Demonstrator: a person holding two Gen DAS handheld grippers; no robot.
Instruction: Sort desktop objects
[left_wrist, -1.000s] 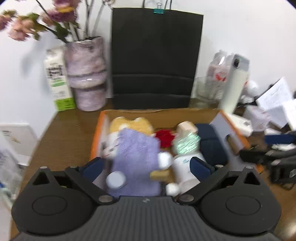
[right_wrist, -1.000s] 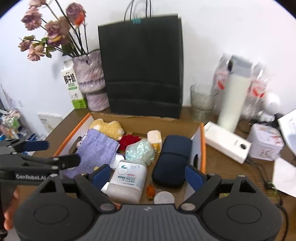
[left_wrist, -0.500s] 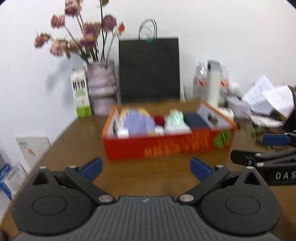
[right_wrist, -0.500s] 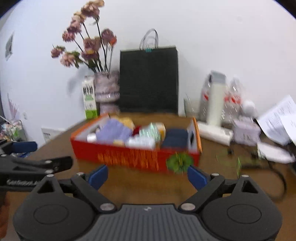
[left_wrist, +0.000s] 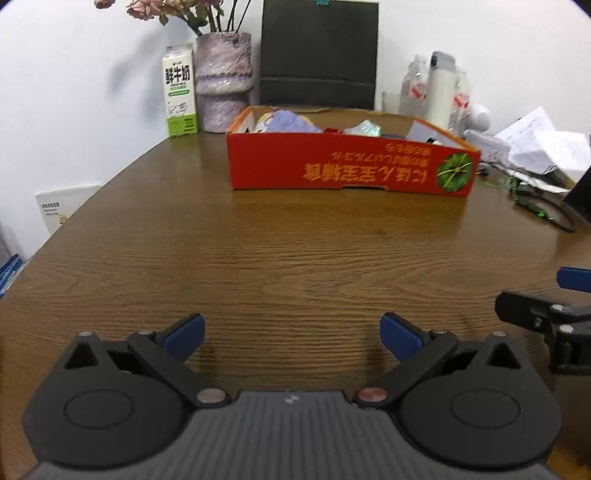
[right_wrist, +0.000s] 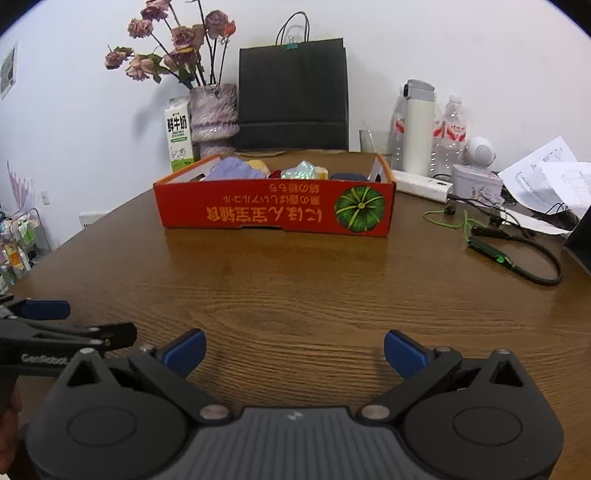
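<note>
A red cardboard box (left_wrist: 347, 166) with a green pumpkin picture stands at the far middle of the brown table; it also shows in the right wrist view (right_wrist: 273, 210). Inside it I see a purple pouch (right_wrist: 232, 171), a yellow item, a shiny green packet (right_wrist: 301, 170) and a dark blue case. My left gripper (left_wrist: 291, 332) is open and empty, low over the near table. My right gripper (right_wrist: 294, 350) is open and empty, also near the front edge. Each gripper shows at the side of the other's view.
A black paper bag (right_wrist: 293, 99), a purple vase with dried flowers (right_wrist: 214, 114) and a milk carton (right_wrist: 179, 134) stand behind the box. Bottles, a white thermos (right_wrist: 419, 125), a tin, papers and cables (right_wrist: 517, 251) crowd the right side.
Both grippers have pulled back from above the box to the near part of the table. The box now sits far ahead. Both stay open and empty.
</note>
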